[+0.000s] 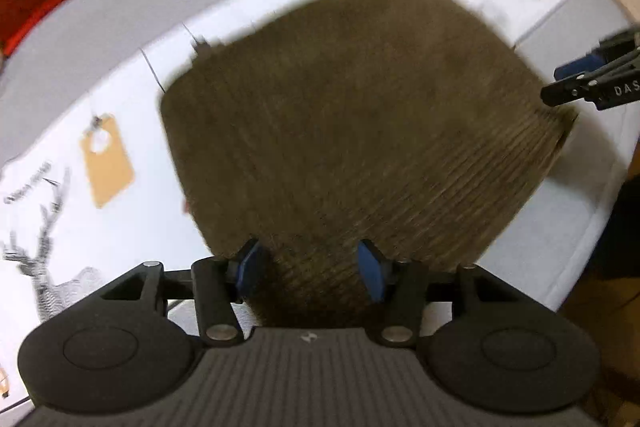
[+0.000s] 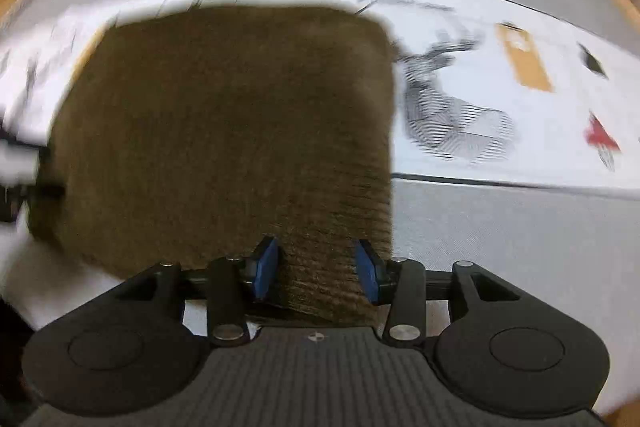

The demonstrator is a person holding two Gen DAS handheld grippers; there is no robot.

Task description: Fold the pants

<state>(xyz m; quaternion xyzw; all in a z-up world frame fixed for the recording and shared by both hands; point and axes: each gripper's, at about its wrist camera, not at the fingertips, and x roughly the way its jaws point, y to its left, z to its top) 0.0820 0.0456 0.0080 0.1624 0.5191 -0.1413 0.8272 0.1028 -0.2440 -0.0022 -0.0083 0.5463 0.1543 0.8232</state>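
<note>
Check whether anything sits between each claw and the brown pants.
Nothing visible does. The left claw and the right claw each have the folded brown pants directly between their blue pads, which stand apart from the fabric. The printed cloth alongside the pants holds no obstacle.

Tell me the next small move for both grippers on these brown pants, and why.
Probably lift both clear. The pants already lie as a folded block on the bed, and the left gripper and right gripper stand open astride its near edge.

brown corduroy pants (image 1: 352, 131) folded into compact squarish block, lying flat on white printed sheet, edges aligned
</note>
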